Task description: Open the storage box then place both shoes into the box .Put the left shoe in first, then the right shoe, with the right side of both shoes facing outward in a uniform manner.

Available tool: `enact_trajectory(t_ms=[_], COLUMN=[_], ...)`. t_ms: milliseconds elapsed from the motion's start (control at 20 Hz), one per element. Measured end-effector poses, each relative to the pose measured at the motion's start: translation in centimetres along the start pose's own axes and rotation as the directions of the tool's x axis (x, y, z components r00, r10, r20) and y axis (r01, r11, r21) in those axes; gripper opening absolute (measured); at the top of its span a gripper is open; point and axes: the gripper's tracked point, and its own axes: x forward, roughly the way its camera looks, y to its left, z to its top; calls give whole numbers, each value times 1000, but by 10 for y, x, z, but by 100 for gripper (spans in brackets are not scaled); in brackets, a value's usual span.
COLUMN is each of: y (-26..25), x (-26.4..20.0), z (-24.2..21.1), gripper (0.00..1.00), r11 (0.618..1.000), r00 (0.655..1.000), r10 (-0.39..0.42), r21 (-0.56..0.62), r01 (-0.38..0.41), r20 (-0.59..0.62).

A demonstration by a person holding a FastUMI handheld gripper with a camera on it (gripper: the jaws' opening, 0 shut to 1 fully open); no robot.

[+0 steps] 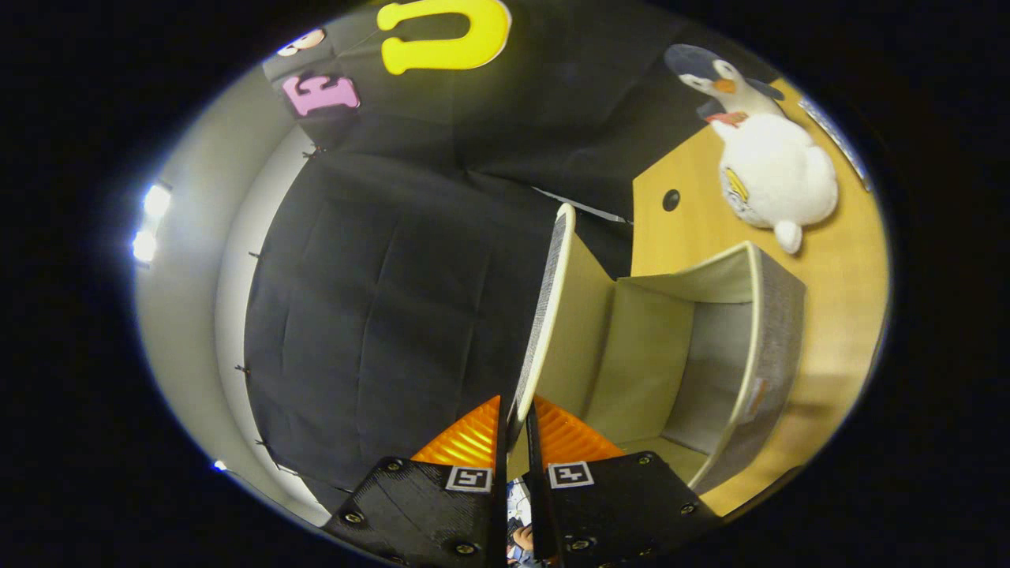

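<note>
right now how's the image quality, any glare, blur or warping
Gripper view: strong fisheye bending, the box walls and desk edge curve; two lamps blow out to white glare beside the booth wall; the lid, pinched in the gripper, stays sharp; the plush penguin is evenly lit with a soft shadow.

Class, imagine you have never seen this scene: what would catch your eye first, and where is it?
First comes the storage box on the wooden table, its interior showing bare and its lid swung up on edge. The gripper is shut on the lid, one finger on each face of its rim. Beyond the box, a plush penguin lies on the table.
</note>
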Motion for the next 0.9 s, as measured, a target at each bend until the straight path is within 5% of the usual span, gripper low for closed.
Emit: enact_trajectory(t_ms=[350,700,800,850,900], y=[44,19,14,13,14], x=[102,196,208,208,208], z=[-11,-39,-44,-47,-50], gripper=[12,13,39,40,53], r11=[997,979,966,959,953], r00=[995,965,951,945,941], r10=[-10,-189,-229,-246,-258], r21=[-71,-118,-168,-194,-219], r01=[3,169,196,205,211], r20=[-96,-184,-207,-215,-219])
